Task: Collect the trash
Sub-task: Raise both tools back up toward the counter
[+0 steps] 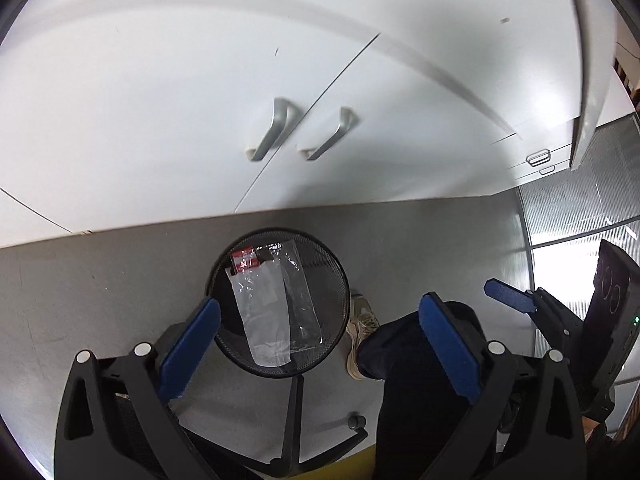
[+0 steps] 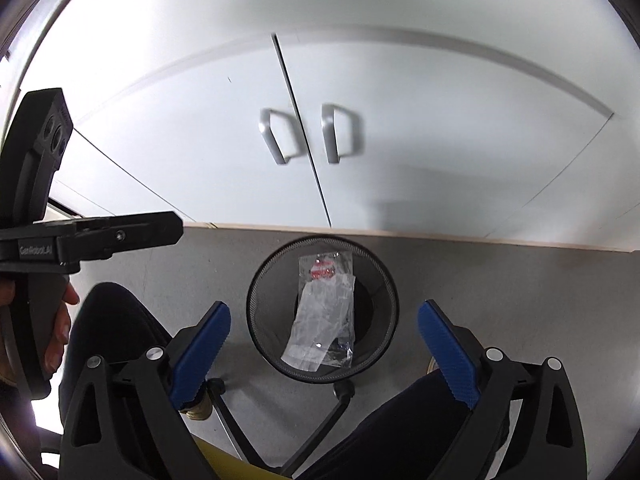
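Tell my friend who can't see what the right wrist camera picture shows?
A round black mesh bin stands on the grey floor, with clear plastic wrappers lying inside it. The right gripper hangs open and empty above it, and white cupboard doors are behind.

Black mesh wastebasket (image 2: 260, 296) sits upright on the grey floor, right in front of white cabinet doors. Inside: clear plastic bags (image 2: 324, 320) w/ a red-printed wrapper (image 2: 323, 271) at the far end, leaning vs the wall, poking past rim.
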A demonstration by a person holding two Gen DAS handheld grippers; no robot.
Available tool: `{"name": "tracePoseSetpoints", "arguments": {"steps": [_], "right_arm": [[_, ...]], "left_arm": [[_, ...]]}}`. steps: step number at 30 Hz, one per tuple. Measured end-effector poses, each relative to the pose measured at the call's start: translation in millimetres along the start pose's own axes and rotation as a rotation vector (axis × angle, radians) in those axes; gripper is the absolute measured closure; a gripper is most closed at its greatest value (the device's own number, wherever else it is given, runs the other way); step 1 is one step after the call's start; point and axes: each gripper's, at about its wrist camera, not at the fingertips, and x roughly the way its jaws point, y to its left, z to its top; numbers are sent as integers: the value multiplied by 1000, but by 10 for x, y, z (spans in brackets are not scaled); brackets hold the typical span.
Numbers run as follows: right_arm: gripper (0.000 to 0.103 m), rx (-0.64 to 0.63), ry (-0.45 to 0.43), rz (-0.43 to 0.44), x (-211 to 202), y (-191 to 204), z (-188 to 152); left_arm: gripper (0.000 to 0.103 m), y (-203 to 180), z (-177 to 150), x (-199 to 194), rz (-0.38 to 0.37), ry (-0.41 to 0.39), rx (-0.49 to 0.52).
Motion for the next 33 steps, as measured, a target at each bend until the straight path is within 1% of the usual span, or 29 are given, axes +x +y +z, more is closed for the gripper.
{"name": "tracePoseSetpoints", "arguments": {"steps": [2, 7, 13, 15, 17, 19, 25, 27, 32, 33], "right_arm": [[7, -8, -22, 3, -80, -14, -3], [7, -33, -102, 3, -483, 52, 69], [7, -79, -229, 3, -1077, 164, 226], [7, -94, -279, 1, -1300, 202, 291], [7, -110, -320, -1, -1472, 240, 351], [7, -126, -359, -2, -1611, 261, 422], [7, -197, -466, -6, -1999, 378, 679], [7, -214, -499, -1, -2122, 395, 782], [5, -262, -572, 1, -2329, 441, 1043], [5, -269, -583, 5, -2346, 441, 1092]], "left_arm": [[4, -74, -16, -222, 13, -38, 12], [4, -210, -40, -810, 21, -144, 31], [4, -396, -29, -1580, 47, -288, 79], [4, -451, -17, -1805, 63, -328, 95], [4, -501, -1, -2016, 69, -364, 113], [4, -545, 31, -2213, 91, -398, 132], [4, -687, 274, -2860, 141, -500, 200], [4, -723, 383, -3030, 146, -532, 222], [4, -705, 723, -3304, 207, -591, 253], [4, -683, 804, -3296, 213, -594, 256]]}}
